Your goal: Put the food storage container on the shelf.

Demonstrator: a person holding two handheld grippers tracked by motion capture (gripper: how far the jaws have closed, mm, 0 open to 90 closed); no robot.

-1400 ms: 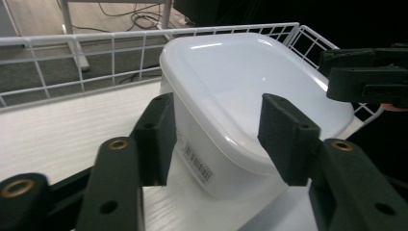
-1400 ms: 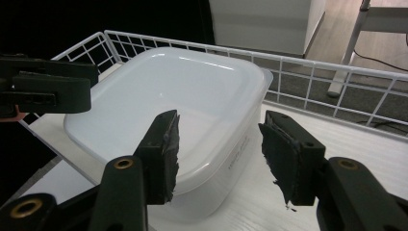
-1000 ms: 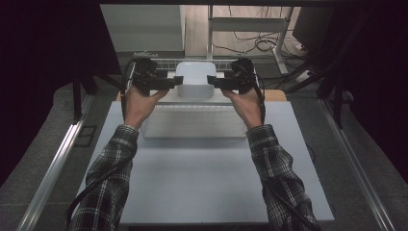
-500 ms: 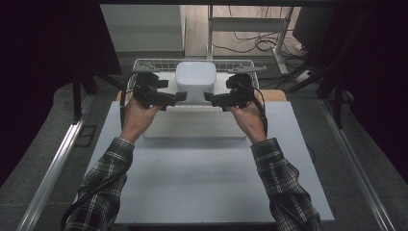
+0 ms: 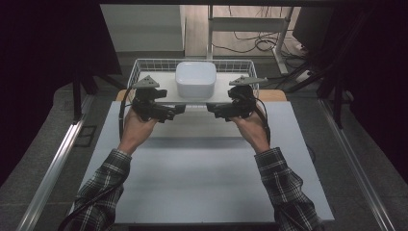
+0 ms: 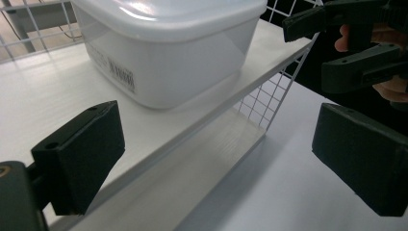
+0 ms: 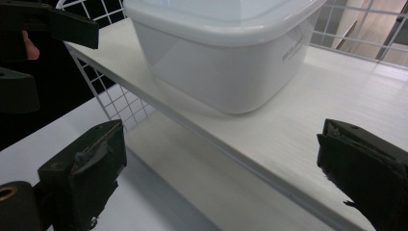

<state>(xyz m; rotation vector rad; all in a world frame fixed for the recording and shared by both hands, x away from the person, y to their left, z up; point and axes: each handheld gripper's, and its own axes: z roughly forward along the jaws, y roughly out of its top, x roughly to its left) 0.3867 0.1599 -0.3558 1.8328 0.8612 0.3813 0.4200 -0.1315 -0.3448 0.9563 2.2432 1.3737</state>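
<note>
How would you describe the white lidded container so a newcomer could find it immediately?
At the table's far edge sits a white wire basket with a white shelf board. The container rests centred on that board: a squarish, round-cornered translucent tub with a lid, the board's sole item.

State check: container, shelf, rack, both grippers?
white container: lid on, upright on the shelf
white shelf board: level in the wire rack, carrying the container
wire rack: upright at the table's far edge
left gripper: open, holding nothing
right gripper: open, holding nothing
</note>
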